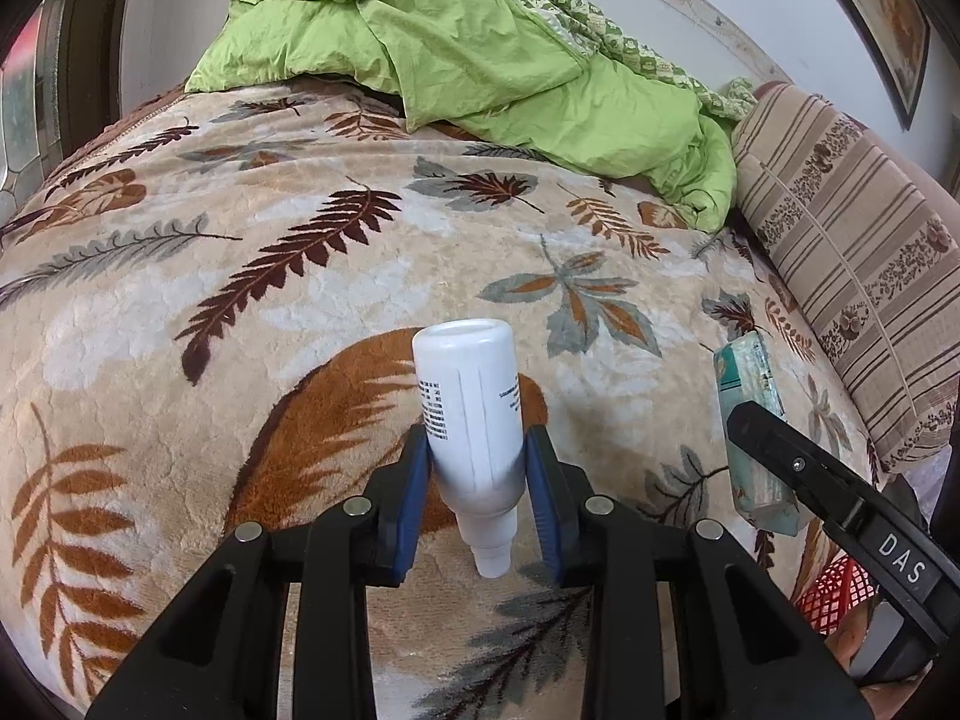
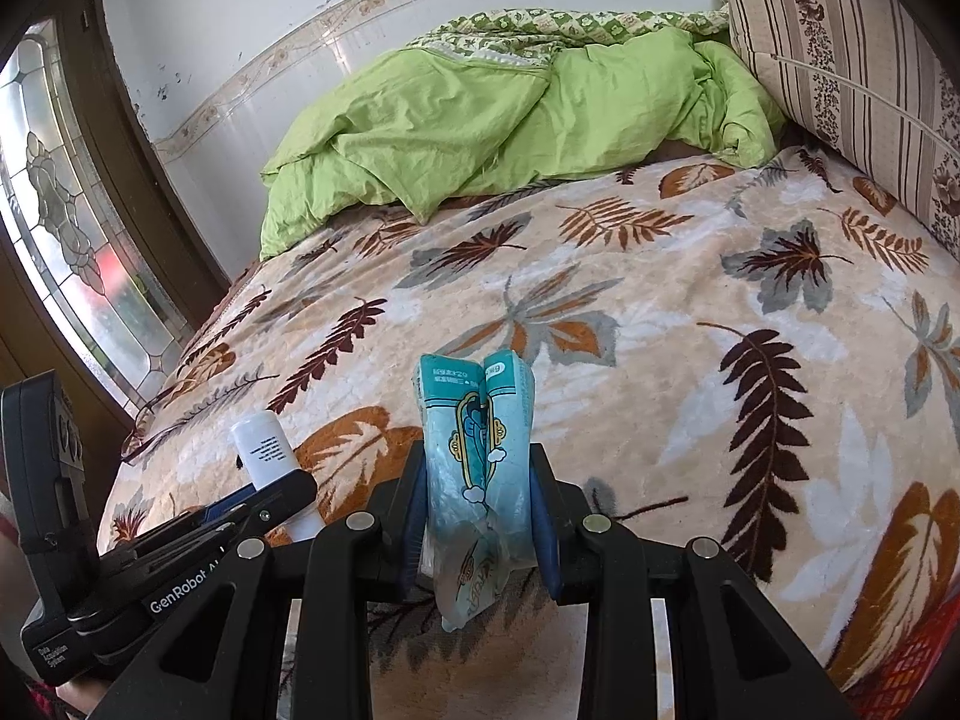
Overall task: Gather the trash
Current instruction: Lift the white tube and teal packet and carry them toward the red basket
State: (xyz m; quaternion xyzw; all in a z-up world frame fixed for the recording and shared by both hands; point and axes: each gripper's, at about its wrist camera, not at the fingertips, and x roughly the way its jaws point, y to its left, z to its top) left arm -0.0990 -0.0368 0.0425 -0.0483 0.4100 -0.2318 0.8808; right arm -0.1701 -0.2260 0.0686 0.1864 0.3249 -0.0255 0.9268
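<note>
In the left wrist view, the left gripper (image 1: 480,468) pinches a white bottle (image 1: 471,408) between its blue pads, base pointing away and nozzle toward the camera, held above the leaf-patterned blanket (image 1: 240,276); at the right edge the right gripper (image 1: 774,450) grips a teal packet (image 1: 750,384), and a bit of what may be a red basket (image 1: 831,594) shows below it. In the right wrist view, the right gripper (image 2: 477,516) is clamped on the crumpled teal packet (image 2: 480,450), upright over the blanket (image 2: 660,300); the bottle (image 2: 267,450) sits in the left gripper (image 2: 282,489) at the lower left, with a green quilt (image 2: 480,120) and striped pillow (image 2: 852,60) behind
</note>
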